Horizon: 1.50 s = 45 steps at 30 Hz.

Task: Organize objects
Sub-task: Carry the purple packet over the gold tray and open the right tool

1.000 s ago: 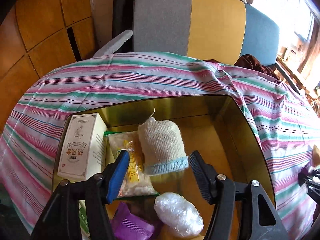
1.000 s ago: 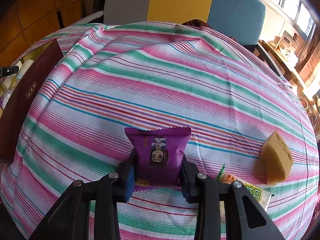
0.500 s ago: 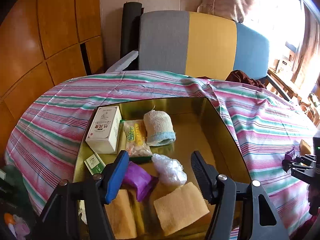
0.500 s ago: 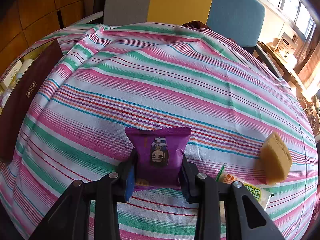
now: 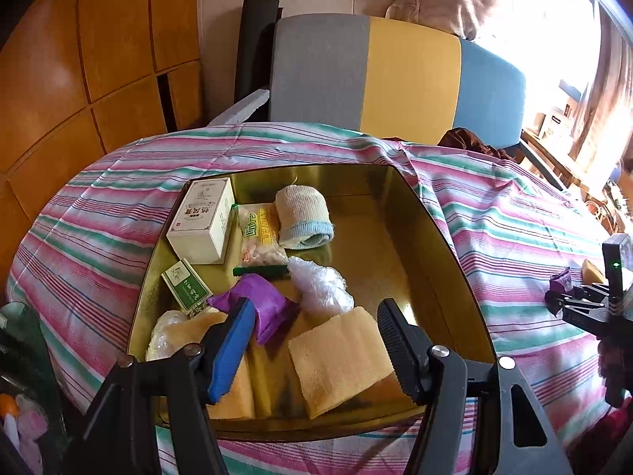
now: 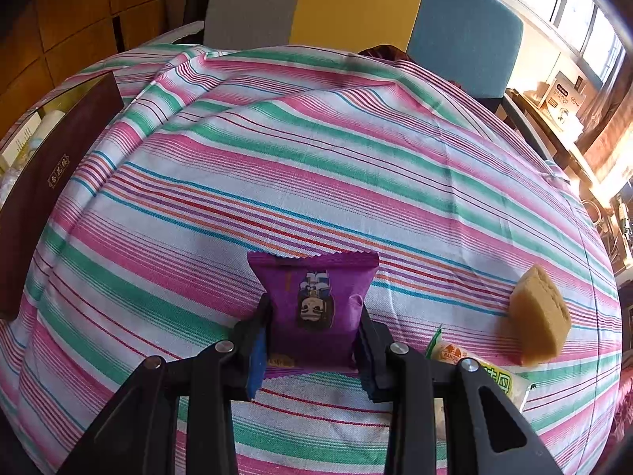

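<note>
My right gripper point(image 6: 312, 352) is shut on a purple snack packet point(image 6: 314, 304) just above the striped tablecloth point(image 6: 316, 166). It also shows at the right edge of the left wrist view point(image 5: 558, 297). My left gripper point(image 5: 316, 340) is open and empty, held above the near end of the gold tray point(image 5: 435, 261). The tray holds a white box point(image 5: 201, 225), a rolled sock point(image 5: 302, 217), a snack bag point(image 5: 259, 237), a purple packet point(image 5: 261, 308), a clear plastic wad point(image 5: 320, 285), a green-and-white sachet point(image 5: 186, 285) and yellow sponges point(image 5: 340, 360).
A yellow sponge point(image 6: 540, 316) and a green-edged snack packet point(image 6: 474, 368) lie on the cloth right of my right gripper. The tray's dark brown outer wall point(image 6: 43, 186) stands at the left. A grey, yellow and blue chair point(image 5: 395, 79) is behind the table.
My left gripper has pulled back and up from the tray, so more of its contents show. The right gripper keeps holding the purple packet in place.
</note>
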Tool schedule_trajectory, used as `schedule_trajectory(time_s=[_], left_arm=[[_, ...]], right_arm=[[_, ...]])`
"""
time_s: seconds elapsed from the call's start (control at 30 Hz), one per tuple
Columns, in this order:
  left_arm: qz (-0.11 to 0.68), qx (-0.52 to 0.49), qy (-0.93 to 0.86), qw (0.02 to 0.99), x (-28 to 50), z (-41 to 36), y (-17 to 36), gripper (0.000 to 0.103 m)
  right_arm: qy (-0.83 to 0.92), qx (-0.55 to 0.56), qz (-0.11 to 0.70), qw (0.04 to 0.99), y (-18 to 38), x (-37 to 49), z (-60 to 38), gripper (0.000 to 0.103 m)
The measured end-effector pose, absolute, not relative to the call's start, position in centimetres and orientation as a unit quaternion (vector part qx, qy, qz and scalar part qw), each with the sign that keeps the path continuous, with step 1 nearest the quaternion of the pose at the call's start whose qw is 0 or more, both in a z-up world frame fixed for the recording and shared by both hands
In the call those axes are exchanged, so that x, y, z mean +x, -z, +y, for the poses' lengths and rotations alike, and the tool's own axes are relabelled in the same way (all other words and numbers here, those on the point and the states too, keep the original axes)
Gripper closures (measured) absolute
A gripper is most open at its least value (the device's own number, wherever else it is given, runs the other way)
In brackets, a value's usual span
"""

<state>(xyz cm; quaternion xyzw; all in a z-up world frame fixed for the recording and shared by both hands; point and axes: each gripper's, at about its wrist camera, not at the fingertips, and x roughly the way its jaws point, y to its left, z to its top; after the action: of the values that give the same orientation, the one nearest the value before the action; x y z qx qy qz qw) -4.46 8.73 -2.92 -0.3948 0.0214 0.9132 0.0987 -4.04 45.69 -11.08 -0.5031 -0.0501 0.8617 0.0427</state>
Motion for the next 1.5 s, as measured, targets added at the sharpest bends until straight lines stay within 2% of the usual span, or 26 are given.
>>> schedule_trajectory(time_s=[0.4,0.53,0.73,1.0,1.23,1.43,1.5], left_arm=[[0.022,-0.385,-0.918,0.095,-3.6,8.2,2.9,0.037],[0.020,-0.375,-0.923,0.085,-3.4,6.9,2.4,0.037],[0.003,-0.380,-0.921,0.079,-2.9,4.8,2.8,0.037],[-0.013,-0.387,-0.918,0.083,-2.2,3.5,3.3,0.038],[-0.023,-0.381,-0.920,0.090,-1.9,3.1,3.2,0.038],[-0.034,-0.386,-0.917,0.089,-2.2,2.4,3.6,0.037],[-0.038,-0.390,-0.916,0.089,-2.3,2.2,3.8,0.037]], right_arm=[[-0.853,-0.515,-0.048,0.067,10.9,-4.3,45.2,0.068],[-0.845,-0.528,-0.006,0.086,10.3,-4.3,45.1,0.069],[-0.870,-0.490,0.051,0.024,6.2,-4.6,40.9,0.069],[-0.885,-0.454,0.014,-0.099,2.0,-7.1,28.5,0.069],[-0.865,-0.479,-0.019,-0.146,3.9,-10.4,20.9,0.069],[-0.843,-0.520,-0.030,-0.135,7.0,-14.5,18.1,0.067],[-0.831,-0.540,-0.017,-0.132,8.2,-15.7,17.8,0.063]])
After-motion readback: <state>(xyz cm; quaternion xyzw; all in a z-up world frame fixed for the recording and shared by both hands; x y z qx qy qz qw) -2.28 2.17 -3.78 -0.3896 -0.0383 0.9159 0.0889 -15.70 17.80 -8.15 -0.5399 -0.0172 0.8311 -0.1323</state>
